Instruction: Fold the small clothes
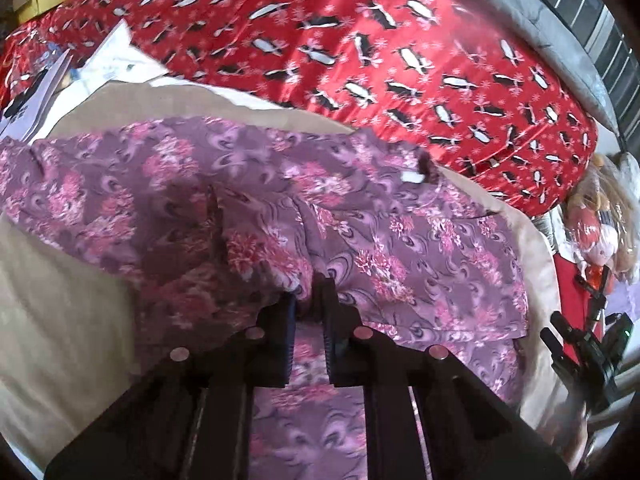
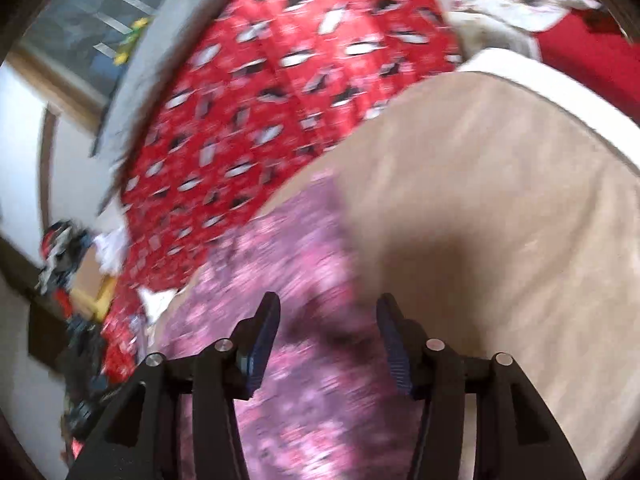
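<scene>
Now the left gripper point(image 1: 310, 292) pinches the near edge of the purple garment point(image 1: 280, 208) on the beige sheet point(image 1: 60, 300). Right gripper point(image 2: 326, 332) hangs half open, empty. Next it likely must grab another edge to fold.

It was a bedroom at home: a beige bed point(image 1: 72, 300) lay under the gripper, a red penguin-print quilt point(image 1: 360, 52) beyond it, and wrapped toys point(image 1: 600, 224) at its right.

Purple-pink floral garment point(image 1: 400, 240); red penguin-print blanket point(image 1: 360, 40); beige, perhaps suede, cover point(image 2: 500, 200).
</scene>
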`<action>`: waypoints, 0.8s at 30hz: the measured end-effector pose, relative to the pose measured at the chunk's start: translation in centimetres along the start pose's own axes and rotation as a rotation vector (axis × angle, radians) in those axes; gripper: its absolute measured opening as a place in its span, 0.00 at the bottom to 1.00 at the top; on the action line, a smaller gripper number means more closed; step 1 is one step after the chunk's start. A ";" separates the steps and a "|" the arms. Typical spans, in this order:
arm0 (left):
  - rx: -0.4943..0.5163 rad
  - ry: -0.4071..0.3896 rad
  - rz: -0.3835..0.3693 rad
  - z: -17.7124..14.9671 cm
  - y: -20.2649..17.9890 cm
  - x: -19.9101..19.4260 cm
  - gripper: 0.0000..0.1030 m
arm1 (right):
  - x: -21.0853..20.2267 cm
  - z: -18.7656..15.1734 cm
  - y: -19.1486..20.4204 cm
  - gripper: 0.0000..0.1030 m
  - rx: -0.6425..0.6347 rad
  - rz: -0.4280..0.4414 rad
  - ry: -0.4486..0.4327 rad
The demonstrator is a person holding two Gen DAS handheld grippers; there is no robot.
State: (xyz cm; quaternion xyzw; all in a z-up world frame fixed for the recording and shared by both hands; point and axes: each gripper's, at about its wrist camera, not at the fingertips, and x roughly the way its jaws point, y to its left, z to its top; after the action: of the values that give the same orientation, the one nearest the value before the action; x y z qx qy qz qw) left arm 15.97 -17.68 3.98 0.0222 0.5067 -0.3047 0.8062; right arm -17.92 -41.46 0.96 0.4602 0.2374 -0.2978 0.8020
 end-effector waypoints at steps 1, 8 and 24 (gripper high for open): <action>-0.010 0.014 0.000 -0.1 0.4 0.3 0.09 | 1.1 0.3 -0.3 0.52 0.001 -0.018 0.029; -0.007 0.081 0.027 -1.0 0.7 2.6 0.10 | 5.5 -0.8 3.4 0.10 -0.217 0.028 0.166; -0.022 0.074 -0.034 -0.1 2.2 2.1 0.23 | 4.4 0.4 6.7 0.28 -0.277 -0.004 -0.002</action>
State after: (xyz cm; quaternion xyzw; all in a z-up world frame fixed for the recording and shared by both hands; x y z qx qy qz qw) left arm 17.63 -16.81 1.55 0.0160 0.5397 -0.3118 0.7818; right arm -10.08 -40.25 2.22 0.3444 0.2764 -0.2645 0.8573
